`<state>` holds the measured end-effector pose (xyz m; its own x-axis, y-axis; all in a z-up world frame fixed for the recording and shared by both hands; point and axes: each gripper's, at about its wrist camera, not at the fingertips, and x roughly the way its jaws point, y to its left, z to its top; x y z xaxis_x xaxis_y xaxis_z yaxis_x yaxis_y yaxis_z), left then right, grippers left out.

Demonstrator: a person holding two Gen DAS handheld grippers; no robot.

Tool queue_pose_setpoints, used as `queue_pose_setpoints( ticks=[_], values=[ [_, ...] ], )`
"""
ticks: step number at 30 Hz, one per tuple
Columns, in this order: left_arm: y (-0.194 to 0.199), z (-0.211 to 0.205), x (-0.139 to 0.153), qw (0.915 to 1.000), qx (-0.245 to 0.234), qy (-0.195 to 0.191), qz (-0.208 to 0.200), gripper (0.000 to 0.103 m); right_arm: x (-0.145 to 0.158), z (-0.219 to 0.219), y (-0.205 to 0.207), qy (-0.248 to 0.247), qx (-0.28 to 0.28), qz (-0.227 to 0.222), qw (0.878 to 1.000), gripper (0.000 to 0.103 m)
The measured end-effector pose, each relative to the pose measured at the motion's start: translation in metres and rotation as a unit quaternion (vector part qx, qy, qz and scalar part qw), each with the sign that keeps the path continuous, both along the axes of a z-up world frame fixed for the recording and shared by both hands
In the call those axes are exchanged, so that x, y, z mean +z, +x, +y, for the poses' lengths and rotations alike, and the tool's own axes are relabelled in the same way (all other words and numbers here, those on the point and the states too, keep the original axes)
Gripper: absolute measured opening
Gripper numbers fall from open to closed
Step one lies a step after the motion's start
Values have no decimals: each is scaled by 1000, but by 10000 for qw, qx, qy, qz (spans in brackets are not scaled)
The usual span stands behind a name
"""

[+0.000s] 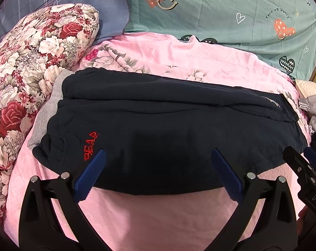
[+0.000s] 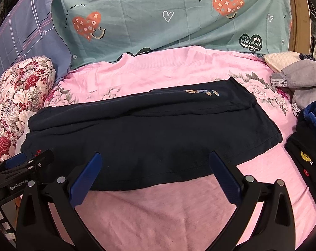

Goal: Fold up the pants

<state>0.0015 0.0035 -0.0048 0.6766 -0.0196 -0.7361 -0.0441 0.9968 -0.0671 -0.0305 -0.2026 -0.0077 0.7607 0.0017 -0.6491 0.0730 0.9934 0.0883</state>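
Dark navy pants [image 1: 158,125] lie folded lengthwise on the pink bedspread [image 1: 158,215], with red "BEAR" embroidery near the left end and a small embroidered patch at the right end. They also show in the right wrist view [image 2: 149,129]. My left gripper [image 1: 158,156] is open and empty, its blue fingertips over the pants' near edge. My right gripper [image 2: 155,159] is open and empty too, over the same near edge further right. Each gripper shows at the side of the other's view, the right one in the left wrist view [image 1: 304,167] and the left one in the right wrist view [image 2: 24,165].
A floral pillow [image 1: 28,73] lies at the left end of the pants. A teal heart-print quilt [image 2: 168,21] and a blue sheet [image 1: 84,6] lie behind. Grey clothes [image 2: 300,79] and dark and blue garments [image 2: 308,142] are piled at the right.
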Motion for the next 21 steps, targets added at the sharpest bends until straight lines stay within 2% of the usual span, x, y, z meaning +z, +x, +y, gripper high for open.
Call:
queue_pose_setpoints(
  ticks=[21],
  values=[
    [0,1,-1,10000,3,4,1,101,-1,0,1,8,30,27,10000,102]
  ],
)
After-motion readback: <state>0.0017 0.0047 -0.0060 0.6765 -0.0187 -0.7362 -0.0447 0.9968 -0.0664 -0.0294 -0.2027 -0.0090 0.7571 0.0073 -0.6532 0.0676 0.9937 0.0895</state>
